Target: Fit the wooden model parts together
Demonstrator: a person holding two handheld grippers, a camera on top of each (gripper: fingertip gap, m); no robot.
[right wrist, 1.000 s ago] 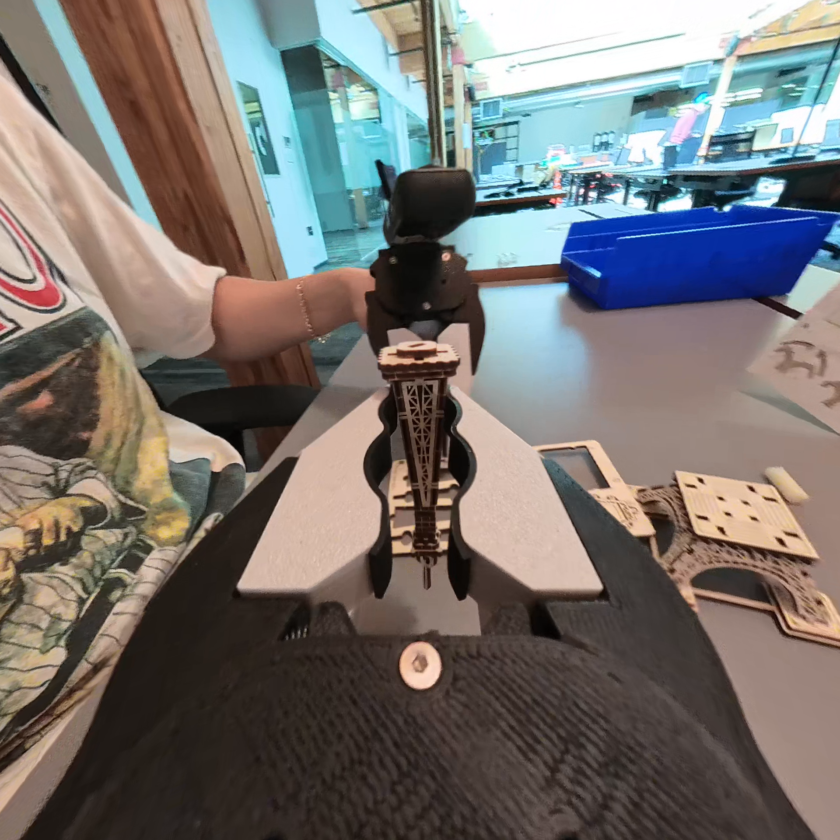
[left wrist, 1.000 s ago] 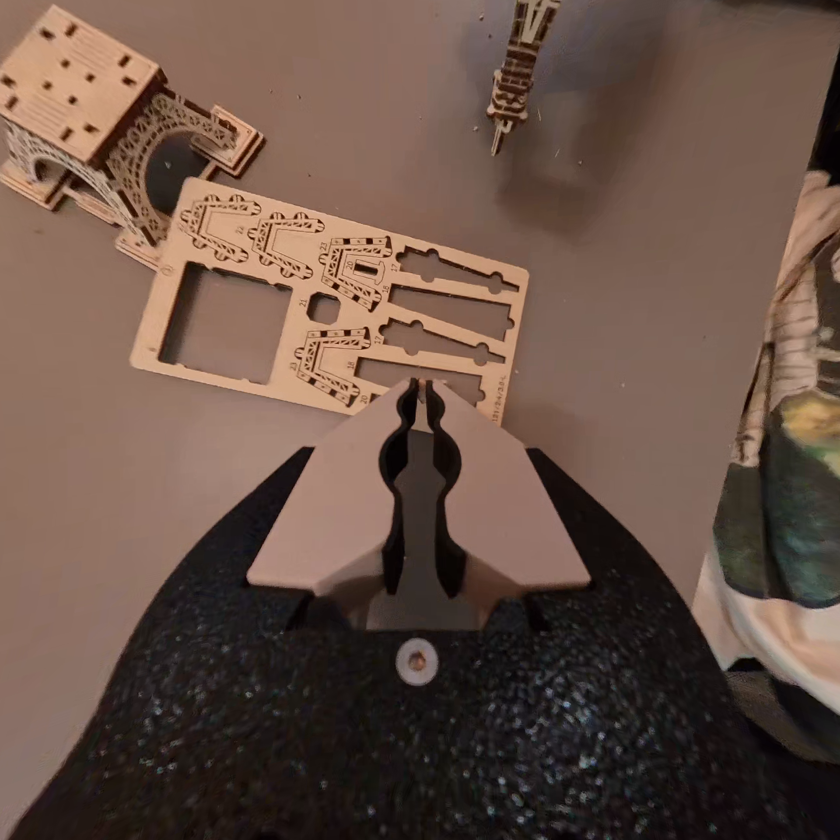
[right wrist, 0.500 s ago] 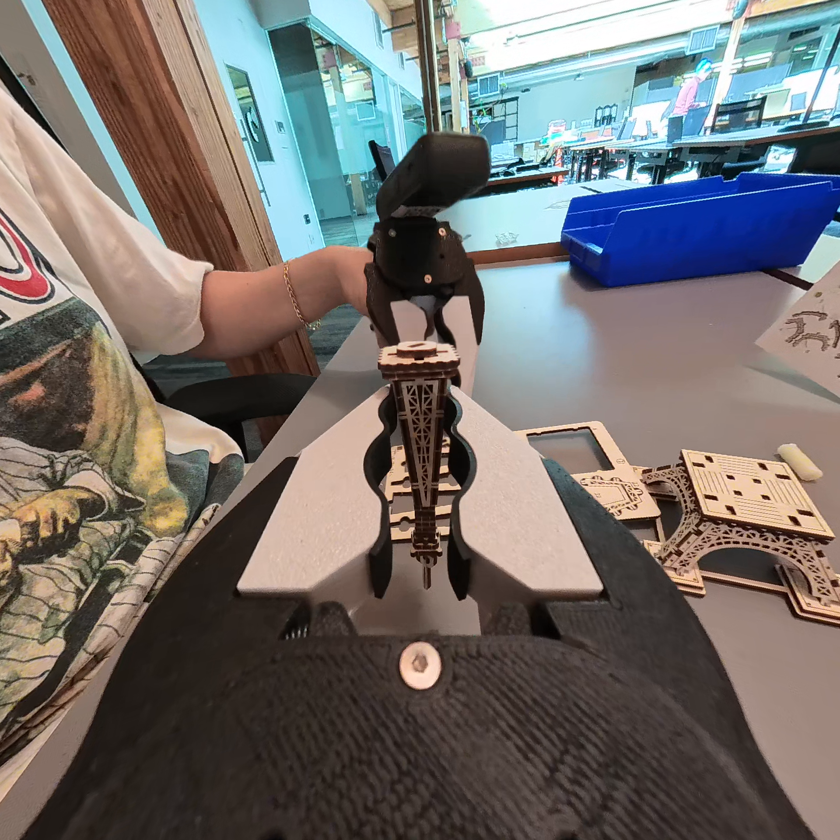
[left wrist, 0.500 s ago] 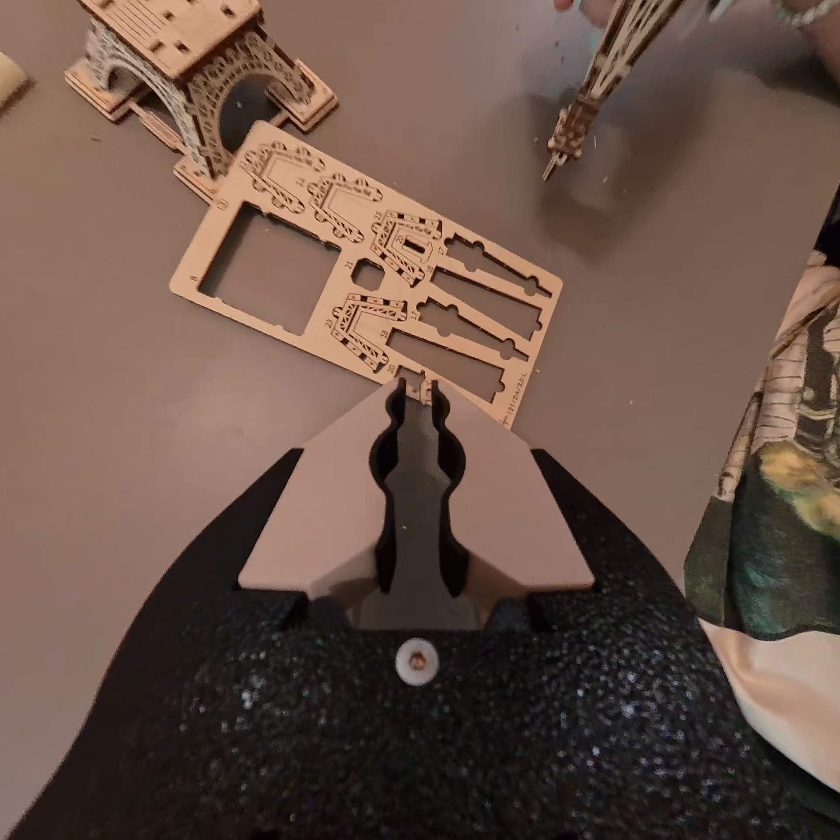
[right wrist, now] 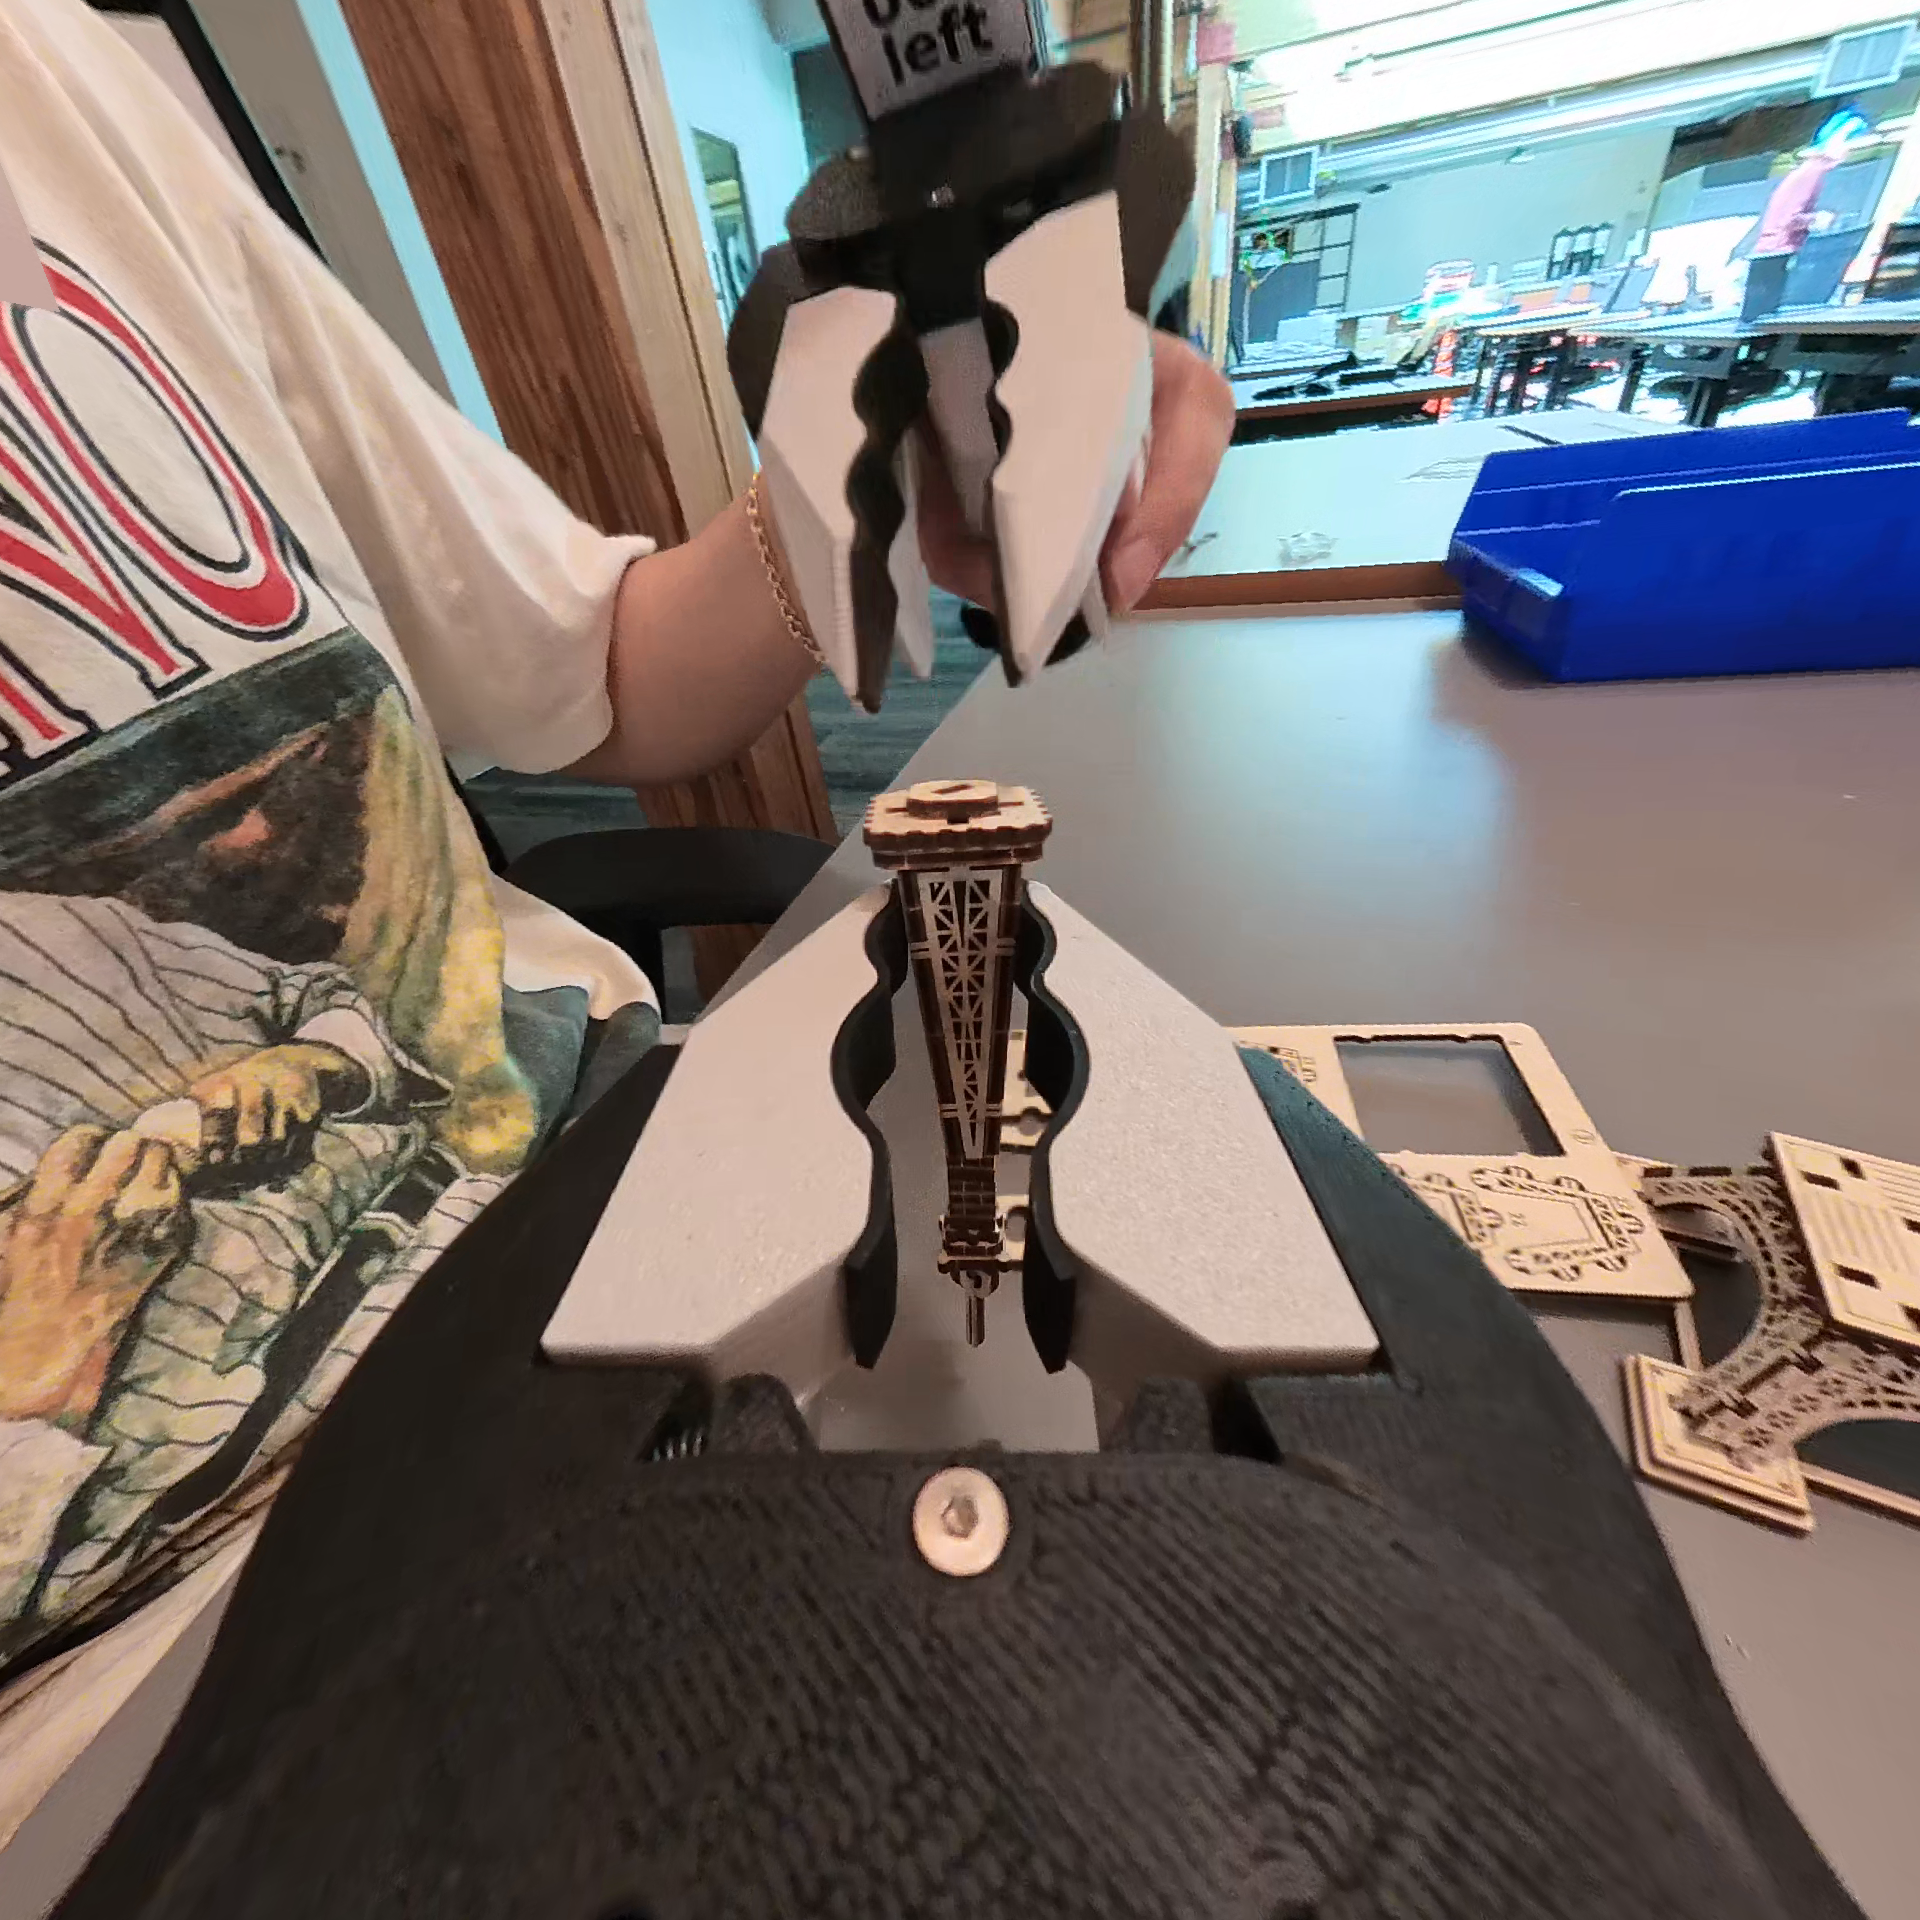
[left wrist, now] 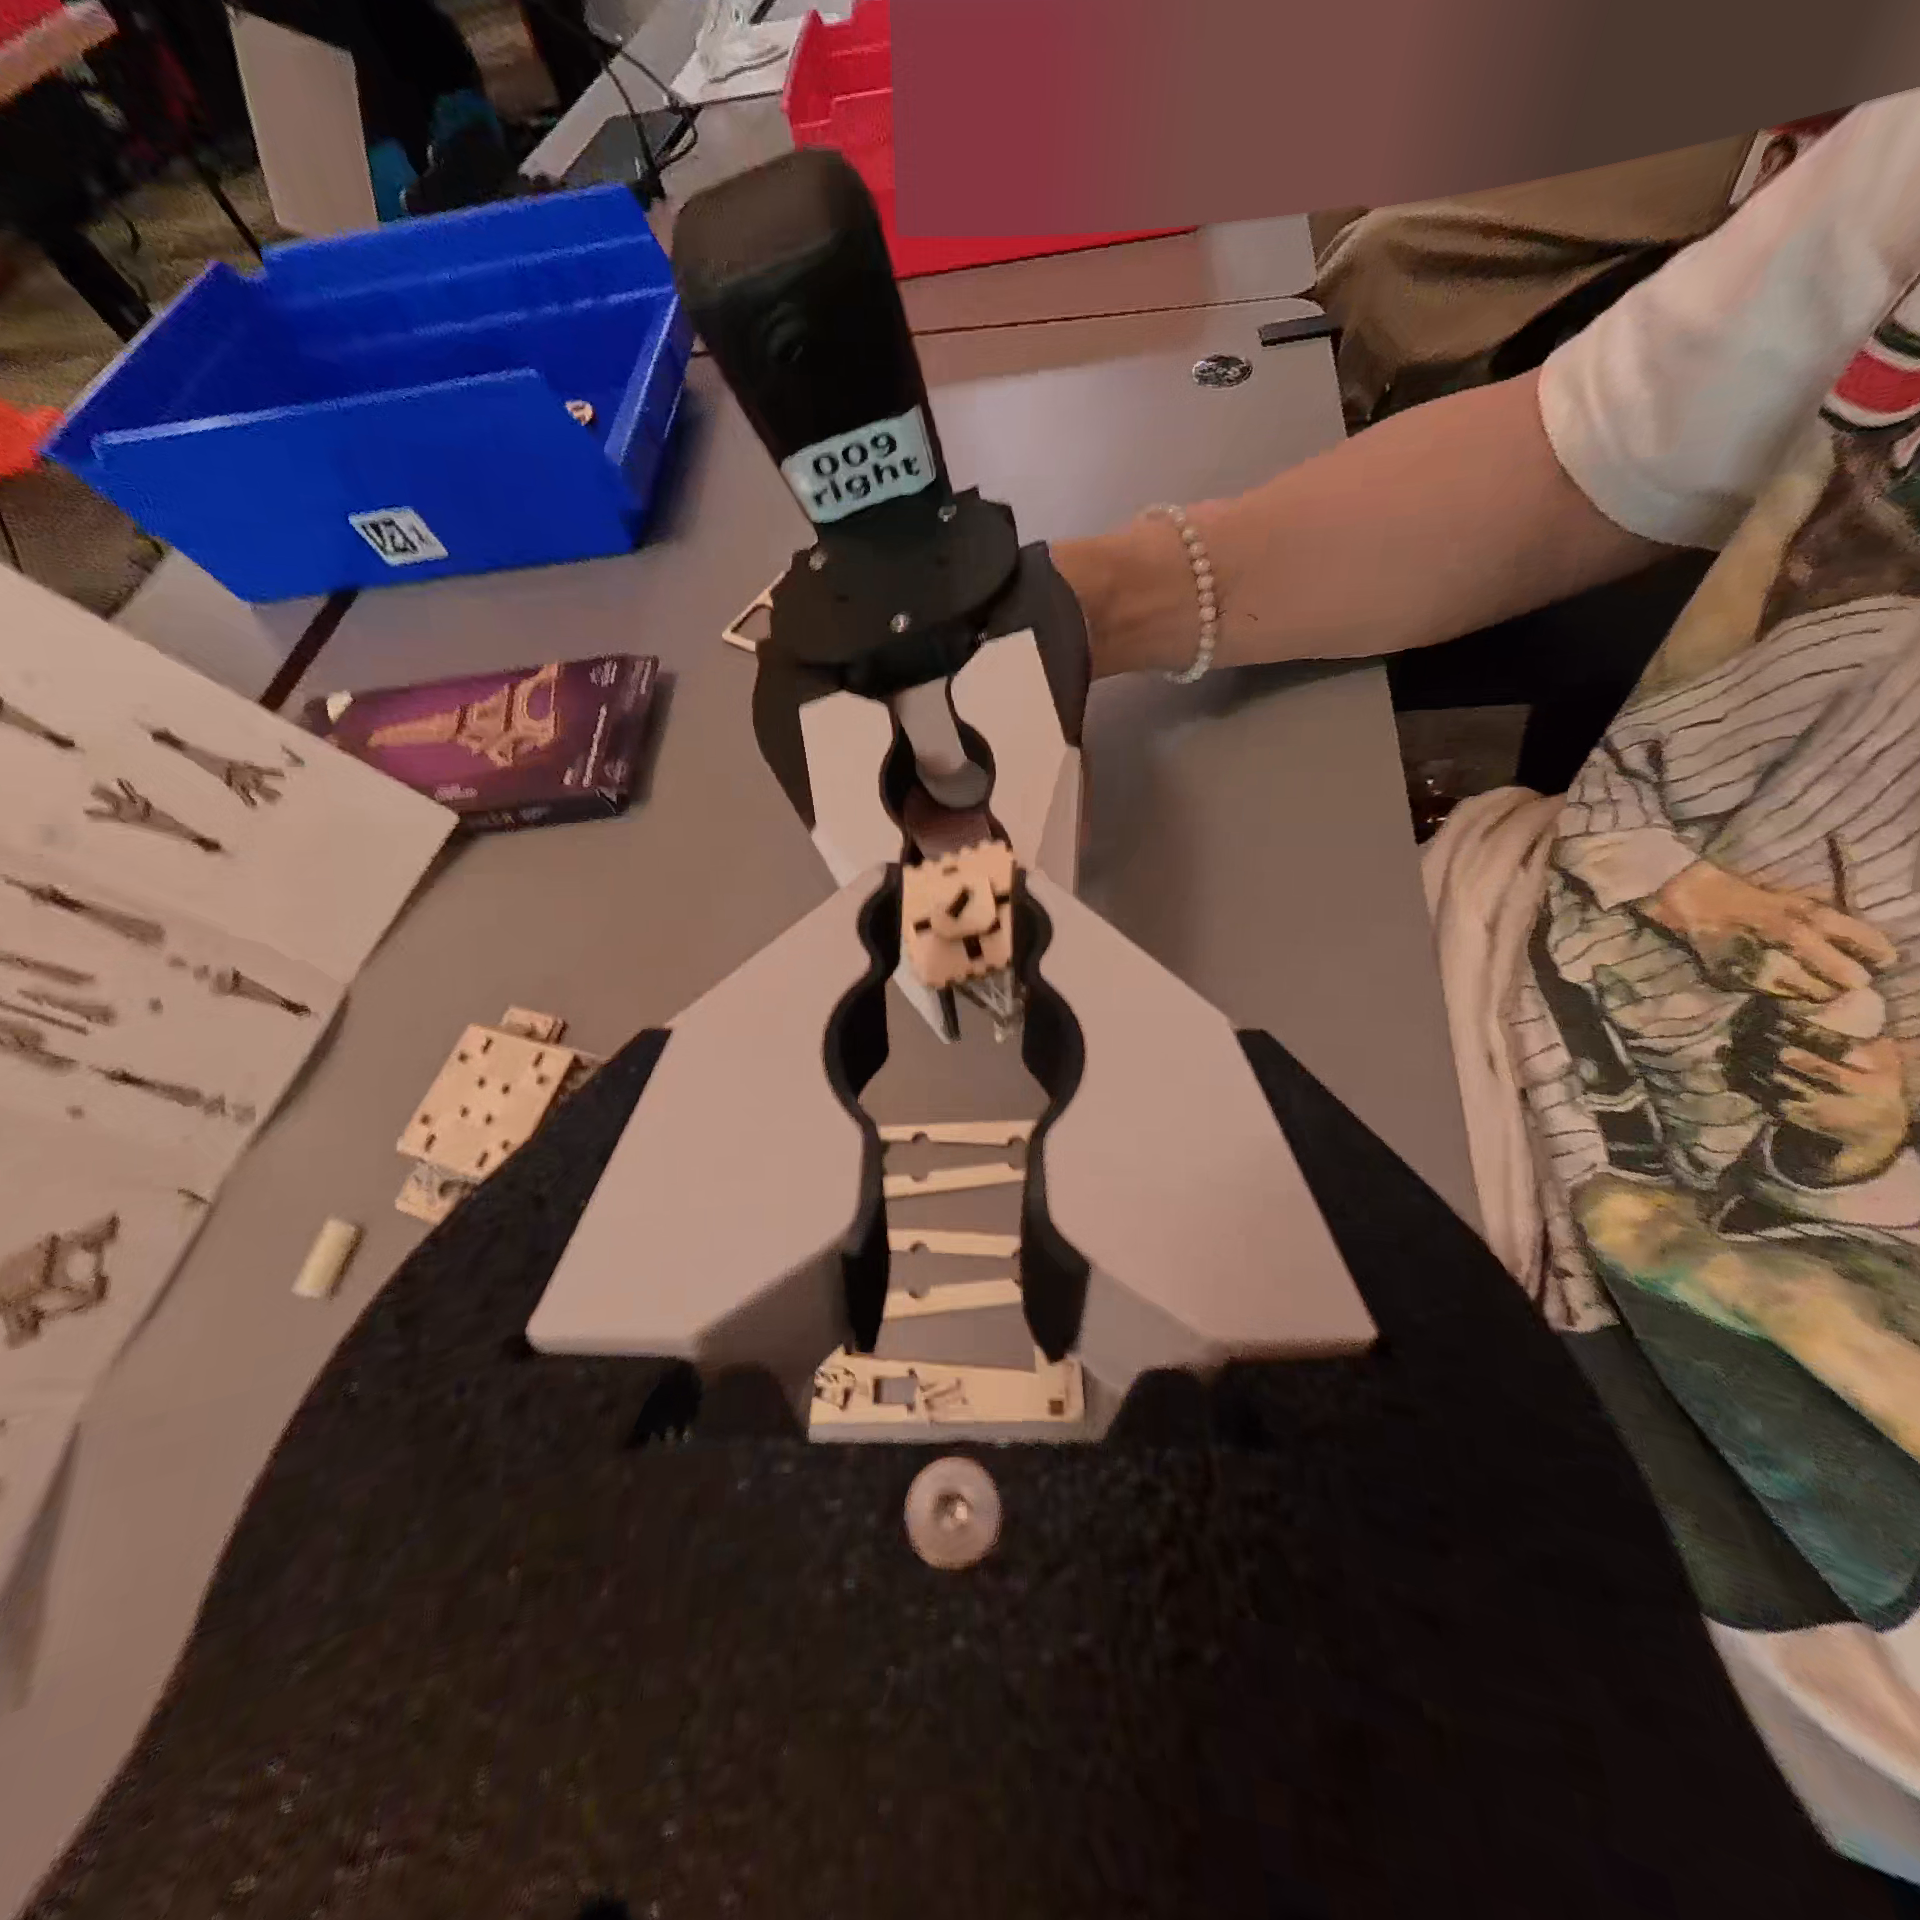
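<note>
My right gripper (right wrist: 961, 914) is shut on a wooden tower spire (right wrist: 961, 1039) and holds it upright, wide platform end up, thin tip toward the camera. My left gripper (right wrist: 940, 675) is open and empty; it hangs above and beyond the spire's top, clear of it. In the left wrist view my left gripper (left wrist: 958, 894) looks straight at the spire's platform end (left wrist: 956, 930), with the right gripper (left wrist: 948, 831) behind it. The arched tower base (right wrist: 1829, 1278) stands on the table at the right and also shows in the left wrist view (left wrist: 483, 1101).
A cut-out wooden parts sheet (right wrist: 1455, 1195) lies flat beside the base, also under my left fingers (left wrist: 956, 1143). A blue bin (left wrist: 395, 395), a purple box (left wrist: 499, 727) and an instruction sheet (left wrist: 135, 883) lie to the left. The person's torso (left wrist: 1714, 1039) is close on the right. The left gripper's tips are roughly 4 cm from the right gripper's. It is some 15 cm from my right tips to the arched tower base (right wrist: 1829, 1278). Seen from the left wrist view (left wrist: 552, 1080) as well.
My left gripper opened from shut, rose off the parts sheet and swung up to face the right gripper. The right gripper kept the spire gripped upright, nearly still.
</note>
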